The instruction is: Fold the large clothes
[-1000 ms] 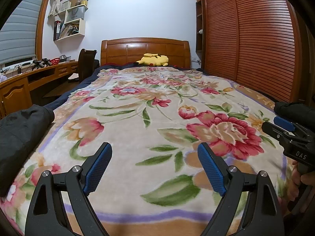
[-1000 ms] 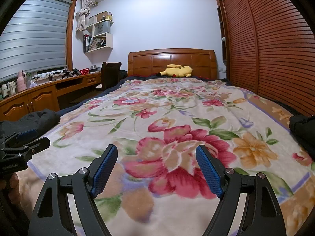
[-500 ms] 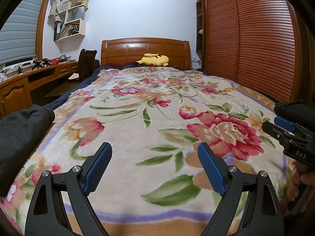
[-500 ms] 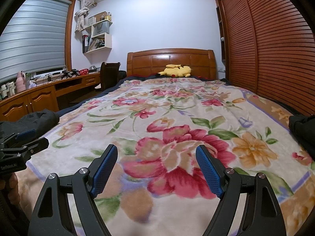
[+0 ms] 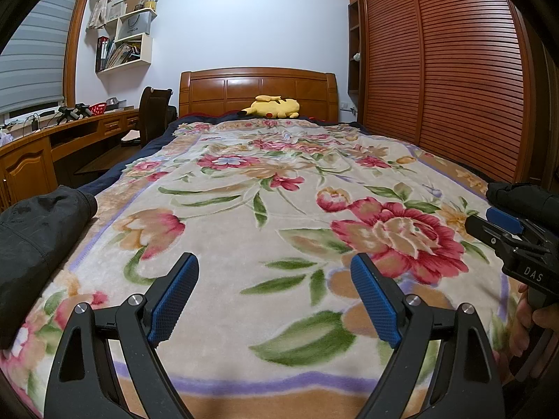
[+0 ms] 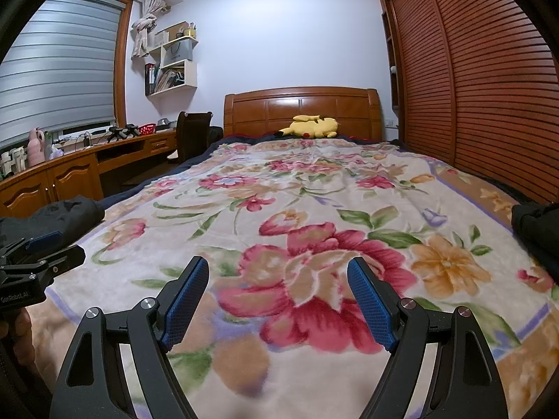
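Hovering wide and empty over the floral blanket, the left claw and right claw flank two dark garments: one at the bed's left edge, one at the right. One yellow plush lies by the headboard.

Wooden bed, louvred wardrobe

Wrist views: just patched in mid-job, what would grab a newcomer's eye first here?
The floral blanket spread across the bed, big red blooms filling both views. Next, a yellow plush toy lying at the wooden headboard, and dark garments heaped at the bed's near-left edge and near-right edge. The left gripper and right gripper hang open above the blanket, holding nothing.
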